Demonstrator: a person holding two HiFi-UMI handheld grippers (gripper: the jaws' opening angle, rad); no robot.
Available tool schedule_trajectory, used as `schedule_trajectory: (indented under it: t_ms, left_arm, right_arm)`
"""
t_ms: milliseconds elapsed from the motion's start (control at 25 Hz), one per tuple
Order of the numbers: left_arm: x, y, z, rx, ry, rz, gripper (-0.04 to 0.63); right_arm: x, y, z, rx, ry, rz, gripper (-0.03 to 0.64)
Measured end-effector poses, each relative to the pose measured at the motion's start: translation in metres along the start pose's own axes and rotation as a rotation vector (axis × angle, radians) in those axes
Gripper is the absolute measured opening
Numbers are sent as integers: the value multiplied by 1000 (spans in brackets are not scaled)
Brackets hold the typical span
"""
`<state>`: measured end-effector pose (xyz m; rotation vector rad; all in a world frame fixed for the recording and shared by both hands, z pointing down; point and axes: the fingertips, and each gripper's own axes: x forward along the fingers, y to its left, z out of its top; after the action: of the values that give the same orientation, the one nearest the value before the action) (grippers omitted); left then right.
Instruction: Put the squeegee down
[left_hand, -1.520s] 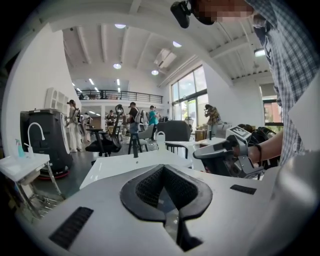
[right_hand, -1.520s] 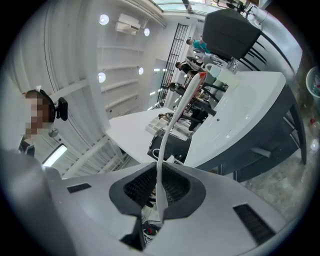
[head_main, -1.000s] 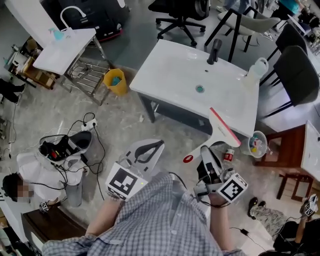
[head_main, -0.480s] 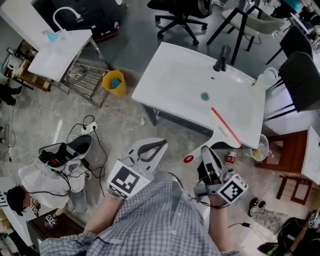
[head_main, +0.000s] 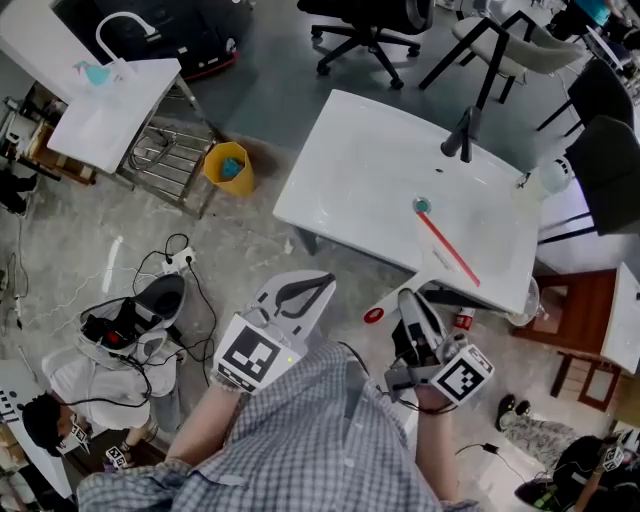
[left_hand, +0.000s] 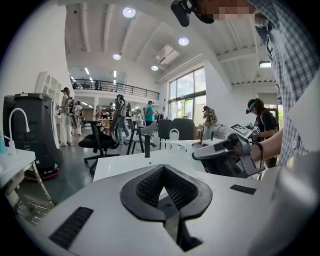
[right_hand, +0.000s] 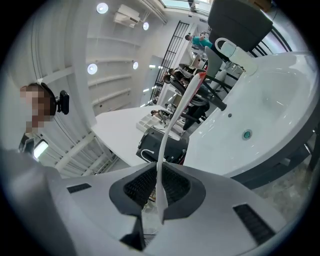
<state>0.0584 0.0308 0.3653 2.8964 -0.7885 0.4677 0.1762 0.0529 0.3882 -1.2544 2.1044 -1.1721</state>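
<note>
One rule for my right gripper (head_main: 411, 303), jaws clamped on the squeegee (head_main: 447, 250) handle, blade over the sink (head_main: 345, 170): lower it flat before releasing; left gripper (head_main: 303, 292) idle, jaws together, empty.

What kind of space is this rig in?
Probably an open lab or workshop: a freestanding sink basin on a frame, a second sink nearby, an office chair, cables loose on the concrete floor.

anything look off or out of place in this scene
Nothing looks spilled or broken. The squeegee is held in the right tool, its red blade slanted above the white sink. At left, loose cables sprawl on the floor.
</note>
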Motion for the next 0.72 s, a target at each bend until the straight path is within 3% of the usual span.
schedule_trajectory:
  t_ms: [720]
  left_arm:
    - [-22, 112, -15, -6, -3, -14, 5]
  right_arm:
    - [114, 16, -20, -20, 13, -15, 32]
